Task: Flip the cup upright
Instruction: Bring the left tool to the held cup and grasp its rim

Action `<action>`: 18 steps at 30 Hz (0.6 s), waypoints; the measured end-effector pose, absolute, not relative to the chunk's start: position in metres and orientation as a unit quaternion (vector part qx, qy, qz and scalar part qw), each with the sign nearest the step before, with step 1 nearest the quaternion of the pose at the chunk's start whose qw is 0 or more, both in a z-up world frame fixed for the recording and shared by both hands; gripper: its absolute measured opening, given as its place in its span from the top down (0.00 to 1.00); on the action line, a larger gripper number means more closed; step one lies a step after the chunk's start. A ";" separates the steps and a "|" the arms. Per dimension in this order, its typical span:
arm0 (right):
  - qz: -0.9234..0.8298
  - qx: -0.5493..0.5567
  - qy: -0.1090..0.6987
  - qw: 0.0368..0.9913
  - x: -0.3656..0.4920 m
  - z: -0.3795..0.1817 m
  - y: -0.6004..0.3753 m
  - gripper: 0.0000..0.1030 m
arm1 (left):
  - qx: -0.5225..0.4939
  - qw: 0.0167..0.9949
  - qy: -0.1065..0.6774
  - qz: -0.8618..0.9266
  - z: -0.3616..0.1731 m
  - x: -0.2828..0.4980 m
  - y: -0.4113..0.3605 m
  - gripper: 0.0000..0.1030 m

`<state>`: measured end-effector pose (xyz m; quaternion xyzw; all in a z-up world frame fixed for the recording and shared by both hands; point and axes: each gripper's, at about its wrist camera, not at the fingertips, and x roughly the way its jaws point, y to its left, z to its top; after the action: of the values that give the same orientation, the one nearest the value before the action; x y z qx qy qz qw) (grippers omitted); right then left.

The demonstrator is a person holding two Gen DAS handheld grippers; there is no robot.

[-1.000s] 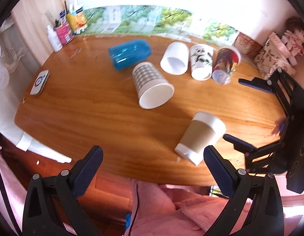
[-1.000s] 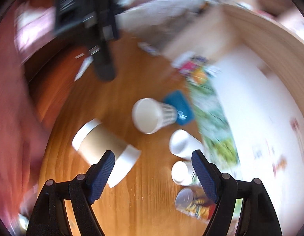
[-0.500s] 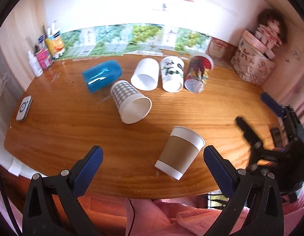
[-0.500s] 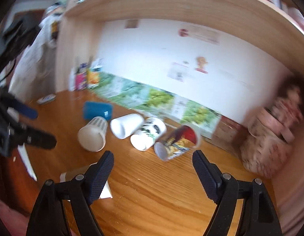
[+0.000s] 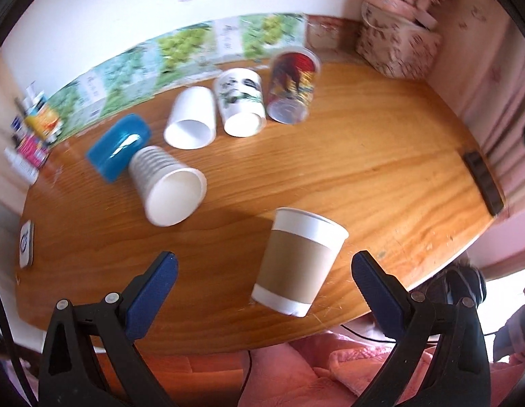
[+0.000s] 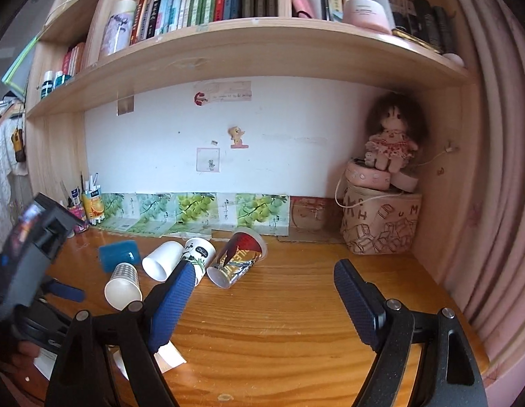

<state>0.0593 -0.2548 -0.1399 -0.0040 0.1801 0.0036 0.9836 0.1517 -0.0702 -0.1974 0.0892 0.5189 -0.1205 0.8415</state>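
Several cups lie on their sides on the wooden desk [image 5: 381, 156]. A brown-sleeved paper cup [image 5: 298, 261] lies nearest, between the fingers of my open left gripper [image 5: 262, 278], which hovers over the desk's front edge. Behind it lie a grey ribbed cup [image 5: 167, 183], a blue cup [image 5: 118, 146], a white cup [image 5: 192, 118], a panda cup [image 5: 242, 101] and a red printed cup [image 5: 291, 86]. My right gripper [image 6: 262, 295] is open and empty, above the desk to the right. The row of cups shows in the right wrist view, with the red printed cup [image 6: 237, 257] closest.
A patterned basket [image 6: 381, 224] with a doll [image 6: 393, 139] on top stands at the back right corner. Bottles and pens [image 6: 87, 203] stand at the back left. A white device [image 5: 26, 244] lies at the left edge, a dark bar [image 5: 483, 183] at the right edge. A bookshelf [image 6: 248, 40] hangs overhead.
The left gripper has swung over the brown-sleeved cup, which now sits between its fingers. The right gripper has turned from looking down at the cups to facing the back wall.
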 end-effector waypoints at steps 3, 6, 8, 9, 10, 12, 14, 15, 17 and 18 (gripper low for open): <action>-0.016 0.001 0.182 0.983 0.050 -0.142 -0.256 0.18 | 0.109 0.830 0.529 -0.139 -0.205 0.157 -0.083 0.01; -0.030 -0.007 0.194 0.981 0.042 -0.146 -0.253 0.18 | 0.123 0.816 0.543 -0.156 -0.215 0.162 -0.093 0.01; -0.040 -0.004 0.204 0.978 0.039 -0.149 -0.253 0.18 | 0.135 0.807 0.551 -0.166 -0.222 0.166 -0.099 0.01; -0.043 -0.003 0.206 0.978 0.037 -0.150 -0.253 0.18 | 0.142 0.803 0.553 -0.169 -0.225 0.168 -0.102 0.01; -0.048 0.001 0.211 0.976 0.036 -0.152 -0.253 0.18 | 0.149 0.800 0.555 -0.172 -0.228 0.169 -0.105 0.01; -0.056 0.006 0.218 0.974 0.034 -0.156 -0.255 0.18 | 0.159 0.795 0.558 -0.178 -0.234 0.172 -0.109 0.01; -0.063 0.014 0.227 0.972 0.033 -0.160 -0.257 0.18 | 0.164 0.789 0.563 -0.183 -0.239 0.176 -0.112 0.01; -0.068 0.017 0.232 0.970 0.033 -0.162 -0.258 0.18 | 0.167 0.784 0.568 -0.187 -0.243 0.178 -0.114 0.01; -0.076 0.023 0.239 0.968 0.032 -0.166 -0.259 0.18 | 0.176 0.777 0.573 -0.192 -0.248 0.181 -0.117 0.01; -0.080 0.026 0.242 0.967 0.032 -0.167 -0.260 0.18 | 0.182 0.776 0.572 -0.194 -0.249 0.181 -0.118 0.01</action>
<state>0.0320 -0.2595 -0.1674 0.0256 0.2424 -0.0805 0.9665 0.1812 -0.1178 -0.2495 0.1821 0.5725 -0.1938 0.7756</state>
